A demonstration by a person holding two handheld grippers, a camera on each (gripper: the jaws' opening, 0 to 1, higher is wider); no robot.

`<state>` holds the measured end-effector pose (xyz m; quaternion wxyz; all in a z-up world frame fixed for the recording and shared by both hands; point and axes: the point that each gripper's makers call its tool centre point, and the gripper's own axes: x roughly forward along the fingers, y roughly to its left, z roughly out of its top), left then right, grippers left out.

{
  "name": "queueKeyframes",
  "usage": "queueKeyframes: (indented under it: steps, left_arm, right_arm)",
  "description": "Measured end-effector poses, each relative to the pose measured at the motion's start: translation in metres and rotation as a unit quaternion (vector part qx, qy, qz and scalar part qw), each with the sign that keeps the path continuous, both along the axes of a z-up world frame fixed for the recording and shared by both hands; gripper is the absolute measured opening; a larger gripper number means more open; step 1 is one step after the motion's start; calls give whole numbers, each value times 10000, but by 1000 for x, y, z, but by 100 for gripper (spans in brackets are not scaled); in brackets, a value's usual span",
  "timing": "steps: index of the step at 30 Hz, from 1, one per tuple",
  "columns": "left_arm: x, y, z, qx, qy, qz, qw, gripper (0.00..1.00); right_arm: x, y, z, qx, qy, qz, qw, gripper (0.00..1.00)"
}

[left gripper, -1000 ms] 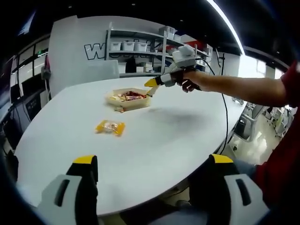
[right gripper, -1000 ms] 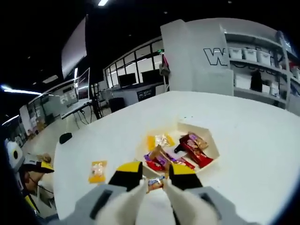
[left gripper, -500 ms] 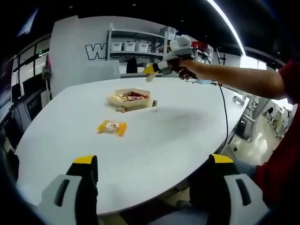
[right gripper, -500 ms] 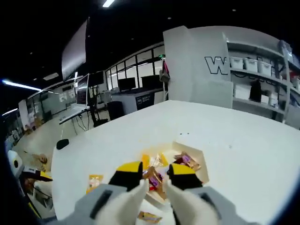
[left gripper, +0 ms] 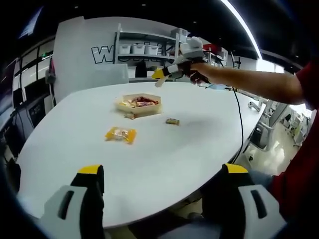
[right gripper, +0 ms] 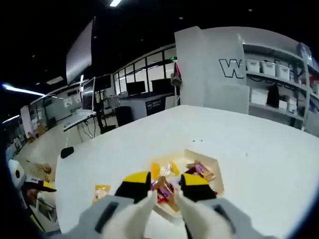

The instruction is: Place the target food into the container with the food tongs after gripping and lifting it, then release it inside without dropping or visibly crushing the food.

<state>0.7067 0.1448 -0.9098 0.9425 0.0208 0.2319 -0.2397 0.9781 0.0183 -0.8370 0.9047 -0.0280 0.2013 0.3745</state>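
This is an open-plan office or lab space. Ahead of the left gripper, beyond the large white table [left gripper: 164, 144], a white wall [left gripper: 84, 55] carries big outlined letters, and beside it stand shelves [left gripper: 142, 50] of white storage bins. Ahead of the right gripper and to its left, past the table edge, desks hold dark monitors [right gripper: 134, 88] behind glass partitions. The ceiling is dark, with strip lights [left gripper: 241, 27], and a large screen [right gripper: 79, 52] hangs overhead.
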Motion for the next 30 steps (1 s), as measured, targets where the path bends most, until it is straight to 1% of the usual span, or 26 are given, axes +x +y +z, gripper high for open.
queueKeyframes:
  steps: [4, 5, 16, 26, 30]
  left_arm:
    - [0, -2, -1, -1, 11, -17, 10000, 95]
    - [-1, -3, -2, 4, 13, -37, 10000, 95]
    - [-3, -6, -2, 4, 15, -67, 10000, 95]
    - [-4, -10, -4, 19, 33, -127, 9999, 95]
    - [-4, -11, -4, 21, 41, -125, 9999, 96]
  right_arm:
    - [-4, -3, -10, -12, 87, 2, 10000, 19]
    - [-8, -3, -13, 14, 150, 16, 9999, 19]
    - [-23, -13, -39, -118, 312, 19, 9994, 20]
    - [-37, -17, -55, -118, 474, 47, 9988, 20]
    - [-40, -19, -59, -127, 485, 61, 9987, 20]
